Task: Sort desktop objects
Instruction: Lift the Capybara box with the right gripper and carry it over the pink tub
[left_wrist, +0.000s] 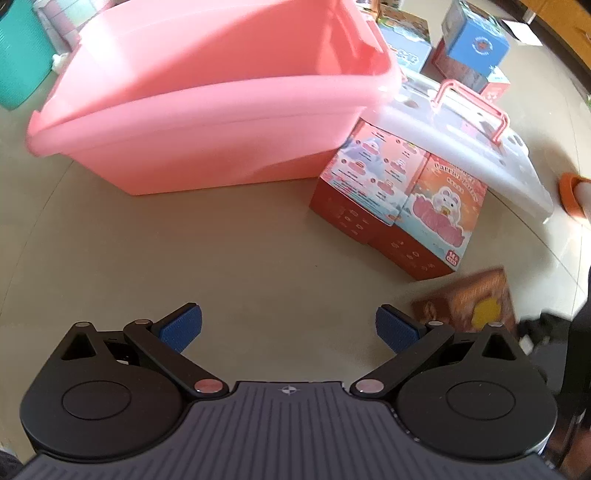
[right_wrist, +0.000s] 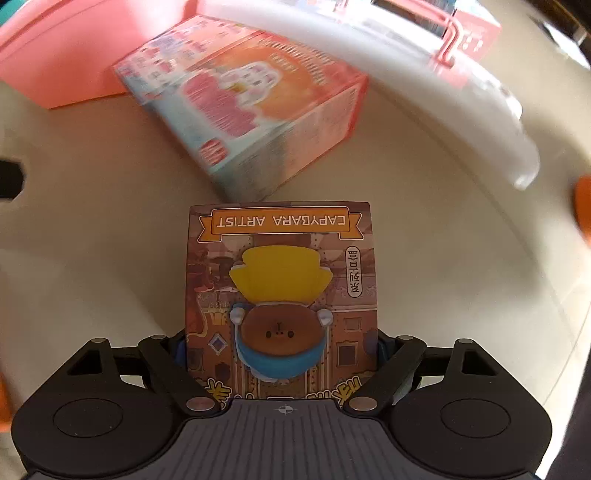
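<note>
The right gripper (right_wrist: 282, 347) clasps the brown capybara box (right_wrist: 282, 295), lifted clear of the counter (right_wrist: 92, 240); the left gripper (left_wrist: 288, 328) hangs released. Carrying step; next, judged: placement inside the pink bin (left_wrist: 207, 122), beyond the orange box (left_wrist: 402, 206).

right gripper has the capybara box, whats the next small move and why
Probably carry it over the rim of the pink bin and lower it in. The right gripper is shut on the capybara box, the bin stands open, and the left gripper is open and holds nothing.
</note>
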